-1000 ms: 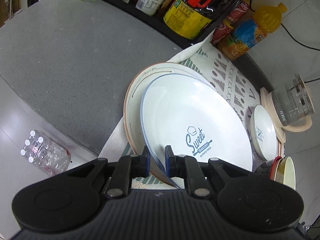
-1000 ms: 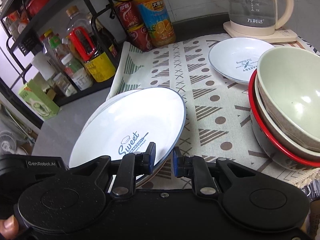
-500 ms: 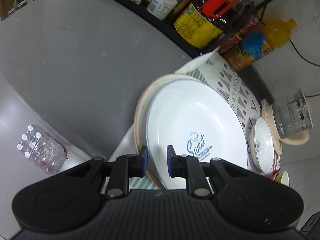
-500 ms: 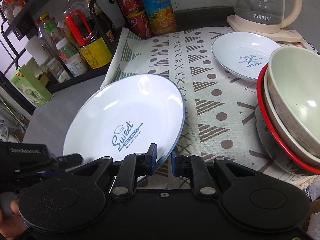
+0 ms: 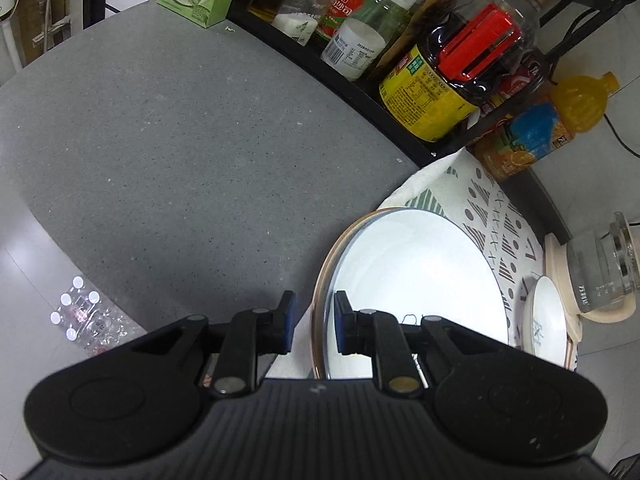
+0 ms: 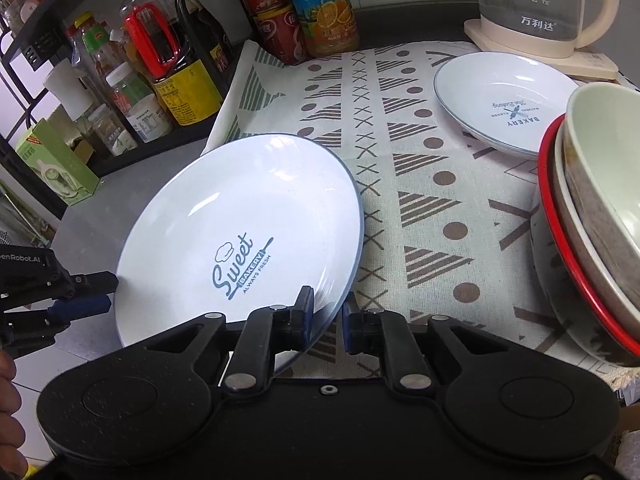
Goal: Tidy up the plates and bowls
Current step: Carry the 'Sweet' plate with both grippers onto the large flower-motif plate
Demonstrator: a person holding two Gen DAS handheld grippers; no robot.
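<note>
A large white "Sweet Bakery" plate (image 6: pixel 240 236) lies on an orange-rimmed plate (image 5: pixel 326 264) at the left end of the patterned cloth (image 6: pixel 420 168). My right gripper (image 6: pixel 327 316) straddles the white plate's near rim, jaws slightly apart around it. My left gripper (image 5: pixel 311 322) is open, its fingers either side of the stacked plates' left rim; it shows at the left in the right wrist view (image 6: pixel 80 296). A smaller white bakery plate (image 6: pixel 508 100) sits at the back right. Stacked bowls (image 6: pixel 596 216), one red-rimmed, stand at the right.
A black rack of bottles and jars (image 6: pixel 132 68) lines the back left. Juice bottle (image 6: pixel 324 4) and cans stand behind the cloth. A glass kettle (image 6: pixel 548 4) on a cream base is back right. Grey counter (image 5: pixel 180 152) lies left; water bottles (image 5: pixel 84 320) sit on the floor.
The white plate has come down from a tilt onto the orange-rimmed plate. My left gripper has opened off its rim and drawn back left. My right gripper's jaws have widened slightly.
</note>
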